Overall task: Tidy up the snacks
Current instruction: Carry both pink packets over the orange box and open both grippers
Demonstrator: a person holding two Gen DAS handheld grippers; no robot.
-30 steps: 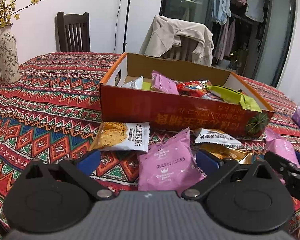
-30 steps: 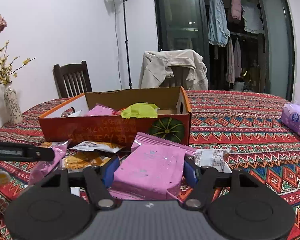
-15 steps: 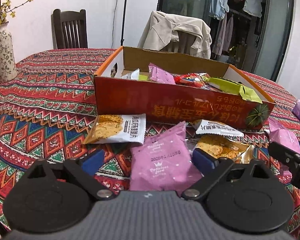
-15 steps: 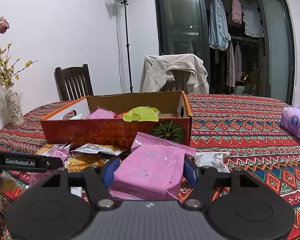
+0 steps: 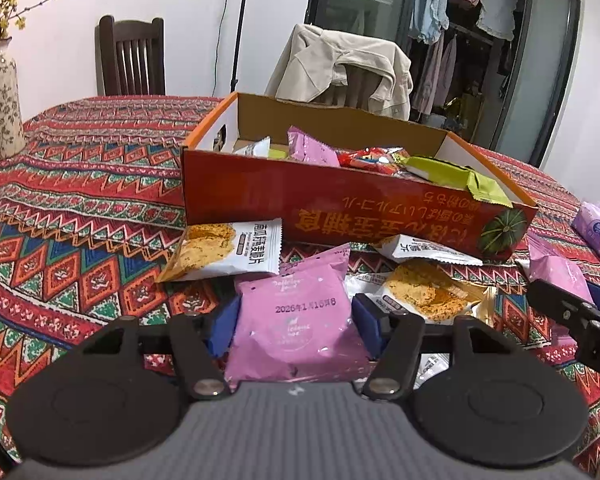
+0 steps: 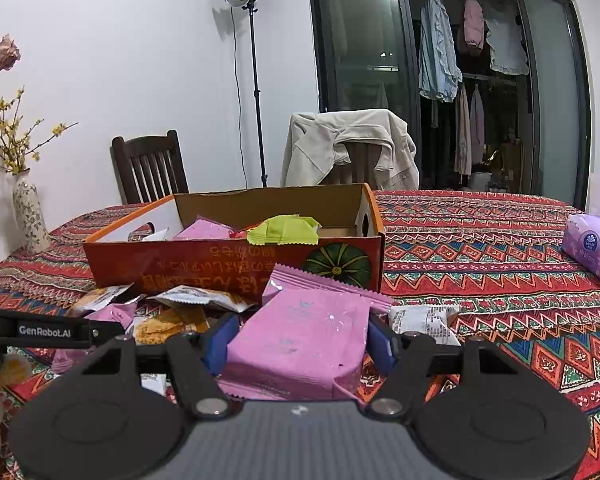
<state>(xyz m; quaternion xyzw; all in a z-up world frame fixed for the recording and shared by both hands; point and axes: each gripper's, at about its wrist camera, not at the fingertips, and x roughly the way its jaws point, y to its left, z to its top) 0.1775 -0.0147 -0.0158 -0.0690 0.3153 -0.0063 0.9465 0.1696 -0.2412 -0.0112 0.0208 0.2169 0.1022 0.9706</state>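
Right up close, we see our left gripper (image 5: 294,326) with its blue pads against both side edges of a pink date-stamped packet (image 5: 296,320); its jaws have just been closing, and the packet now sits pinched between them, lying low over the patterned tablecloth (image 5: 72,208). Our right gripper (image 6: 300,340) is likewise clamped on a second pink packet (image 6: 300,338), its pads (image 6: 220,338) pressed to the wrapper's sides and the crimped top edge sticking up toward twelve o'clock.

In the left wrist view, a little farther out at eleven o'clock from the held packet, a white cracker packet (image 5: 230,250) lies flat on the cloth, its far edge just beside the box wall. At one o'clock a gold-and-white cracker packet (image 5: 428,290) lies face up, with another white packet (image 5: 424,250) beyond it, tucked against the box. At three o'clock part of the right gripper crosses the edge of the view, over a further pink packet (image 5: 556,270).

Beyond the loose snacks stands the orange cardboard box (image 5: 340,208), open-topped, already holding pink, red, white and green packets; a green packet (image 6: 284,230) rests near its right end. Far off at ten o'clock a flowered vase (image 5: 0,116) stands on the table, and at two o'clock in the right wrist view a purple tissue pack (image 6: 592,246) lies well apart from everything else.
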